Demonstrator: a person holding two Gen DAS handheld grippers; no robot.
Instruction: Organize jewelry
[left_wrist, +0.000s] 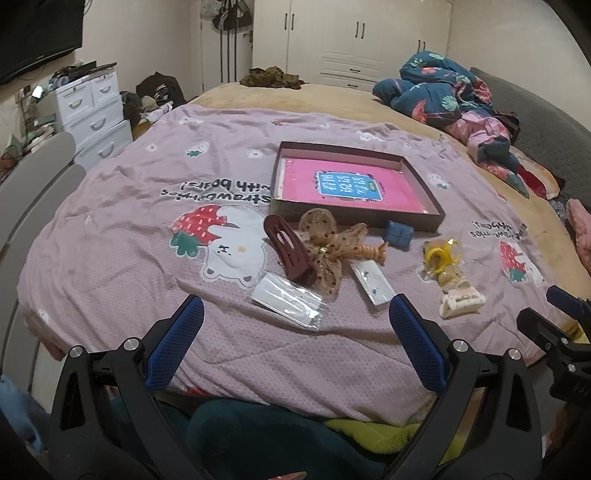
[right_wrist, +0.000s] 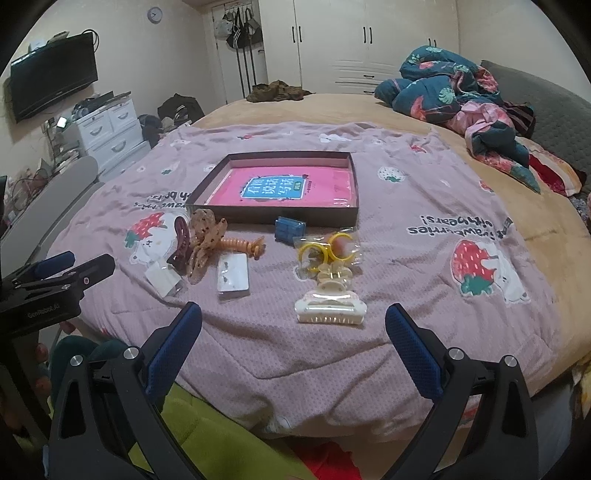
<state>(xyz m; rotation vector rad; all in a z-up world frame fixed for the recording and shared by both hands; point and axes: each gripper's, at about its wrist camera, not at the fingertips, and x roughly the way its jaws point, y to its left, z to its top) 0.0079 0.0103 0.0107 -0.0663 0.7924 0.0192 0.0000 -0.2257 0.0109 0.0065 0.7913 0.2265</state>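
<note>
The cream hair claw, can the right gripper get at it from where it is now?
Probably yes. The cream claw lies on the quilt straight ahead of the open right gripper, with bare fabric between them and nothing on top of it.

Bed with tan sheet, overlaid by a lilac strawberry-print quilt. On the quilt: a shallow brown box with pink lining; just before it a small blue case, a maroon claw clip, a dotted gauze bow, an orange spiral tie, two flat white packets, bagged yellow rings, and a cream claw clip. A rumpled dark floral duvet lies on the sheet at the far right.
</note>
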